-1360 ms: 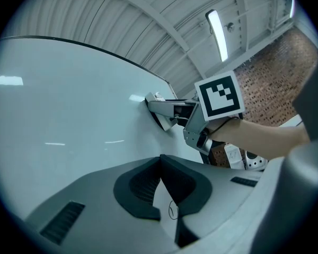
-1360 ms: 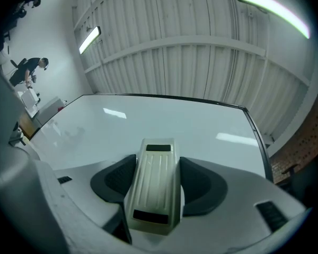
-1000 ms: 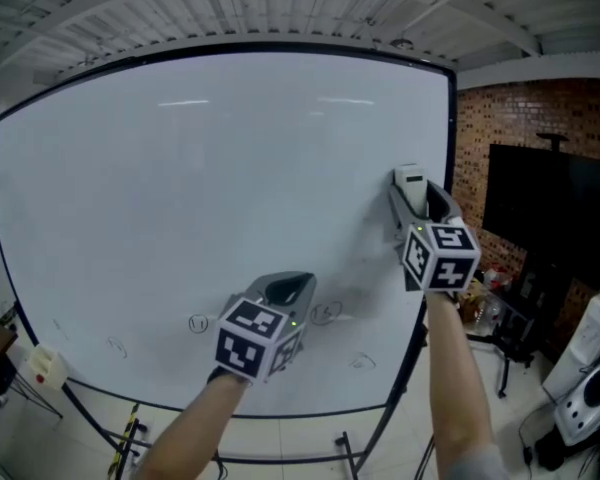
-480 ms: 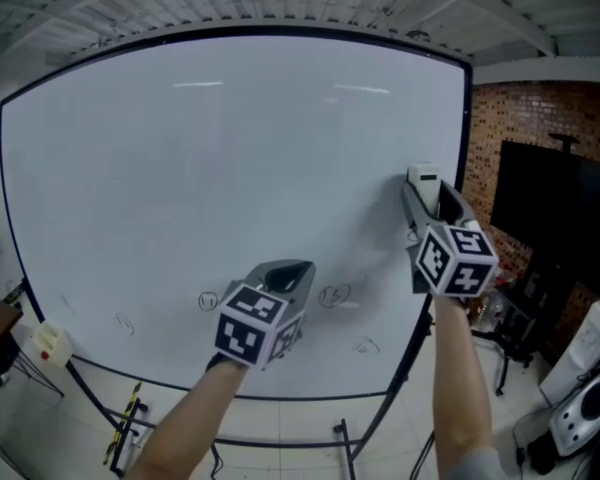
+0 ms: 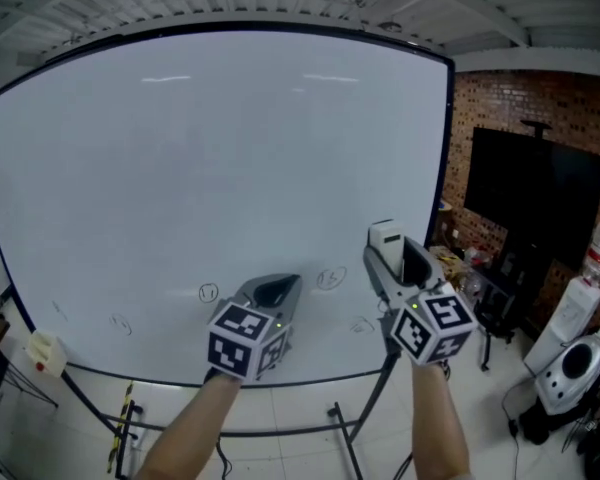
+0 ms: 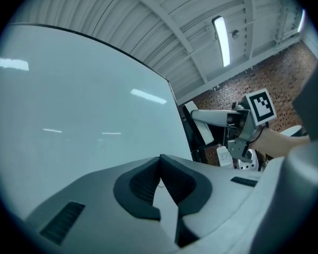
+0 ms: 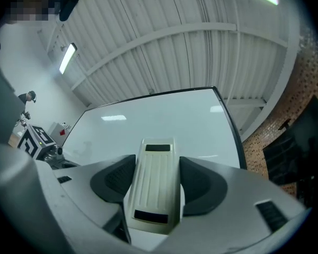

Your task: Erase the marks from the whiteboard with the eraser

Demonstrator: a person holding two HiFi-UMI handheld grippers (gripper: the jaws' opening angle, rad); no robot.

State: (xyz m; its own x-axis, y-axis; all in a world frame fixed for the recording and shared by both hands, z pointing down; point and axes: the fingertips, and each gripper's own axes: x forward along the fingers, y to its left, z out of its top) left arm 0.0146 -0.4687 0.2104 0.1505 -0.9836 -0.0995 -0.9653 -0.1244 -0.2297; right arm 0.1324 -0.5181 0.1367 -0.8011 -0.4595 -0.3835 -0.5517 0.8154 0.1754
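Note:
The whiteboard fills most of the head view and carries several small pen marks low down, among them a circle and a scribble. My right gripper is shut on the cream eraser, held in front of the board's lower right part, just right of that scribble. In the right gripper view the eraser sits lengthwise between the jaws, pointing at the board. My left gripper hangs below the circle, shut and empty, with its jaw tips touching.
A black screen hangs on the brick wall at the right. Below it are a cluttered stand and a white device on the floor. The board's stand legs reach down to the tiled floor. A small white box sits at the lower left.
My right gripper has come down with the eraser from the board's right middle to its lower right, near the marks. The left gripper has stayed about where it was.

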